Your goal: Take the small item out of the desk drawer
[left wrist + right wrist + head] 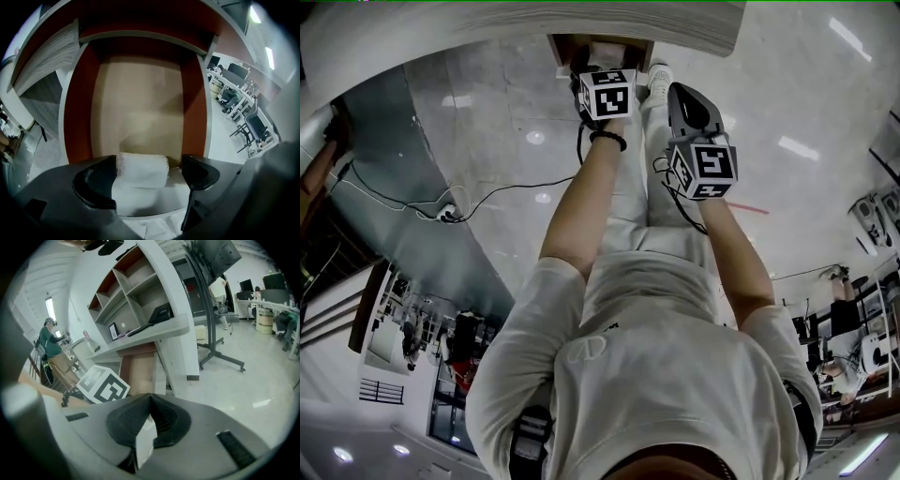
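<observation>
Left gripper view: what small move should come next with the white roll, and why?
Probably close the left gripper on the white roll. The roll sits between its open jaws at the front of the open drawer. It lies against the left jaw, with a gap at the right one, so it is not yet gripped.

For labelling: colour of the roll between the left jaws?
White. The roll shows best in the left gripper view.

No text, label or number can be read anywhere.

right tongs (150, 401) together, drawer (139, 373) beyond — open
</observation>
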Motion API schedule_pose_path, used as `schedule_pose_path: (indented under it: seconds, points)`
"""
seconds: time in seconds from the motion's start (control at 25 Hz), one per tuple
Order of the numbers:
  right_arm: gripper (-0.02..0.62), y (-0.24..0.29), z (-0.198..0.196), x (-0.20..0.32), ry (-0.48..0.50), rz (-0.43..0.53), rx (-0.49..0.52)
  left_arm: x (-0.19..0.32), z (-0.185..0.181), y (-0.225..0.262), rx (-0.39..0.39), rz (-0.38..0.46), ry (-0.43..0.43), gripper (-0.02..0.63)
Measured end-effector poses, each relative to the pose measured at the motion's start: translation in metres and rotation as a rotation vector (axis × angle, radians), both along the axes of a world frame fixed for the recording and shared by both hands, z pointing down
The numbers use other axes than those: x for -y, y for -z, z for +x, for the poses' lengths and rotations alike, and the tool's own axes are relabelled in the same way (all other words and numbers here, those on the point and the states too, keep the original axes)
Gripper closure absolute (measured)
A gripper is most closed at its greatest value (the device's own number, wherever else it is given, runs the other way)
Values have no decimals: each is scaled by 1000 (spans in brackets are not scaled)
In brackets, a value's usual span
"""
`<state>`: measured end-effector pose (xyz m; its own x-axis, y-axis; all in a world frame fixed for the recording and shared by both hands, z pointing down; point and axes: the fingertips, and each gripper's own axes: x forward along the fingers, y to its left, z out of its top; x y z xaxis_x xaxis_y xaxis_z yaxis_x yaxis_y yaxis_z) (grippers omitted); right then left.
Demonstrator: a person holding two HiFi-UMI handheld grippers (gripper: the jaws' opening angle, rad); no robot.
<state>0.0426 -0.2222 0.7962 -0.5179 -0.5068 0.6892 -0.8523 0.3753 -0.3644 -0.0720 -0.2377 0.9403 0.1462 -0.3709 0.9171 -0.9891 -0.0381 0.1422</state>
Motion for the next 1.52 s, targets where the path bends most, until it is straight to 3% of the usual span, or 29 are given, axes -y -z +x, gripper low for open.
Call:
schedule_pose_path:
  seconds: [0.28,0.64,0.76,0.88,1.04,1.32,1.52]
  points:
    - [595,-38,-2,8,5,-50,7,-4,-1,-5,86,0,-55,227]
    - [595,-59,-20,9,6,-93,23,-8,-7,-16,182,-70,-82,229]
    - [595,-62,-21,2,6,-97,26,-11,-10,-19,234,-86,-115,299]
    - [595,-63,-22,-3,17,-103,24,-12,-13,-19,258,-89,-132,323]
    - [595,-57,-22,-5,24,-99,27,-10,-15,-13,250,-57,-116,337]
    - [595,-43,-13,-3,9,-86,19,-5,-18,3,166,2,-56,342]
    - [595,-12,-13,4,20,-51,20,-3,-32,44,119,56,-30,342]
